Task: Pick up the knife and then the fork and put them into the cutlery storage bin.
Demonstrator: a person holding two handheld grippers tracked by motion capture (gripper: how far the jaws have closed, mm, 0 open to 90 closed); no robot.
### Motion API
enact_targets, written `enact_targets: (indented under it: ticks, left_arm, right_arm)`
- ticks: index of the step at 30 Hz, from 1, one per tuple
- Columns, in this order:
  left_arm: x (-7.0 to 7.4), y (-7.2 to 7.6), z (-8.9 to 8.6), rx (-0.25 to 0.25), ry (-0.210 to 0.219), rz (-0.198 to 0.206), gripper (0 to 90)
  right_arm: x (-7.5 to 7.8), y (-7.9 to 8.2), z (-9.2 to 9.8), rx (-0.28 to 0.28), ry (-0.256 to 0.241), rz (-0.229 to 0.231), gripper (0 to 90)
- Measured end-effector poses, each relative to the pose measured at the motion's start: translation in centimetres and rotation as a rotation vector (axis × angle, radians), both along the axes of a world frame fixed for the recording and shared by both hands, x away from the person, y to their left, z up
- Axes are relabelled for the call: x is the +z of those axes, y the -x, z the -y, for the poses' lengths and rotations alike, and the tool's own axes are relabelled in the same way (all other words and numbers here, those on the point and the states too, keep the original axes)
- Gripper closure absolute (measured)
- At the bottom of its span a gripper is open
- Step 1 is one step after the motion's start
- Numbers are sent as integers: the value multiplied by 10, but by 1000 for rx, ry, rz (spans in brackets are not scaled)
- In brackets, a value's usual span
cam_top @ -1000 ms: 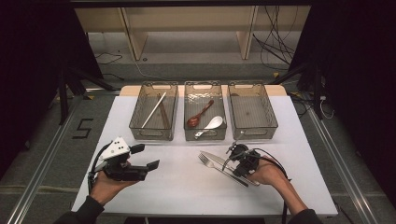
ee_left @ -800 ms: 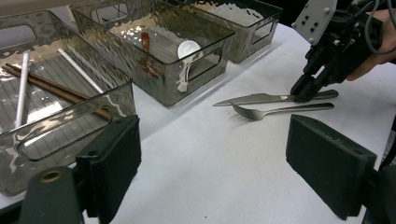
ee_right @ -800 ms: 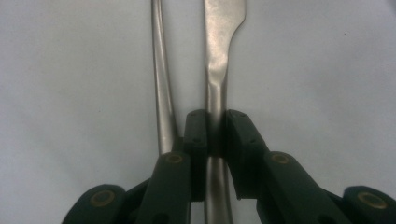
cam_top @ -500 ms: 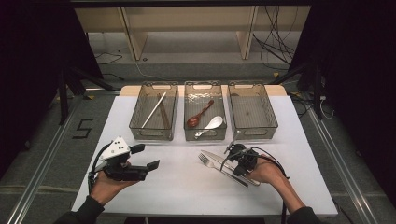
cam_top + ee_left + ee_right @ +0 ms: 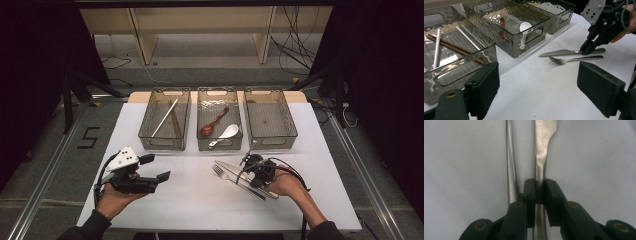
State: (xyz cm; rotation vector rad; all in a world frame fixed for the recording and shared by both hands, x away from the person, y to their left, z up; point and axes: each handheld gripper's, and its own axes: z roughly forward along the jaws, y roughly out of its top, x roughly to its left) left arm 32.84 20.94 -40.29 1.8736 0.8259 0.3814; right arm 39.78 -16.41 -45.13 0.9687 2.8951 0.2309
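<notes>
My left gripper (image 5: 159, 169) hangs just above the white tabletop (image 5: 200, 200) at the near left, its blocky black jaws spread wide and grasping nothing; I judge it parked clear of the work. My right gripper (image 5: 537, 191) has its jaws pressed against both sides of the knife (image 5: 541, 165) handle, clenched on it near mid-length, with the knife lying flat on the table near the front right. The grip sits on the narrow handle, I judge, because the flat blade offers no purchase. The fork (image 5: 511, 170) lies just beside it, parallel, untouched. Both are smooth brushed metal, slim and low. Farther back stand three smoked, ribbed plastic bins (image 5: 165, 120) in a row: chopsticks (image 5: 456, 50) in the left, a wooden spoon (image 5: 214, 123) and white spoon (image 5: 226, 134) in the middle, the right one bare.
</notes>
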Motion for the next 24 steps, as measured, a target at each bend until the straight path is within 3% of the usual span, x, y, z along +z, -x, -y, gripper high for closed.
enact_targets:
  ticks: [14,24]
  left_arm:
    - [1,0,-1,1,-1,2,178]
    - [1,0,-2,11,7,4,178]
  right_arm:
    - [22,2,13,-18,-108,26,807]
    - [44,-4,30,-66,-270,61,806]
